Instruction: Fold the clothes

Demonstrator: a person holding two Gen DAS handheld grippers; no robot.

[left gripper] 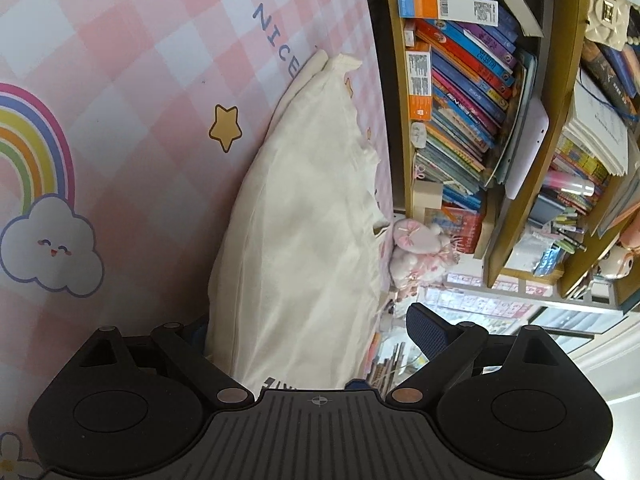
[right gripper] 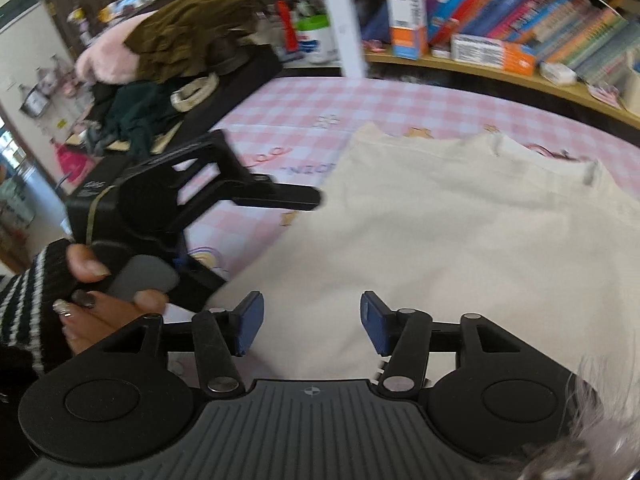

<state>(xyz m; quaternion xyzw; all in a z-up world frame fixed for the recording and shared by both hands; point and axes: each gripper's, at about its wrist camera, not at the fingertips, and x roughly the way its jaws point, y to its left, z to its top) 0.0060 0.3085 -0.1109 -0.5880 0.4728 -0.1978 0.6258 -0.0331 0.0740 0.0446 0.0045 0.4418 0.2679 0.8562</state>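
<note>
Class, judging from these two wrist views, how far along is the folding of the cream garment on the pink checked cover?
Done: the cream fabric garment lies on the pink checked cover, apparently doubled over lengthwise. In hand: the right gripper stands open above it, gripping nothing; the left gripper is at the garment's edge, and its grip is unclear. Left: further folds, and the heap of dark clothes behind.

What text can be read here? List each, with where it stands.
"NICE": printed on the pink checked mat, beside the cream garment; it shows again upside down in the right wrist view.
Dark letters on the garment's near edge, just above the left gripper's body: cut off, unreadable.
Book spines, boxes and barcode labels on the shelf: too small or blurred to read.
White jar label: blurred.
</note>
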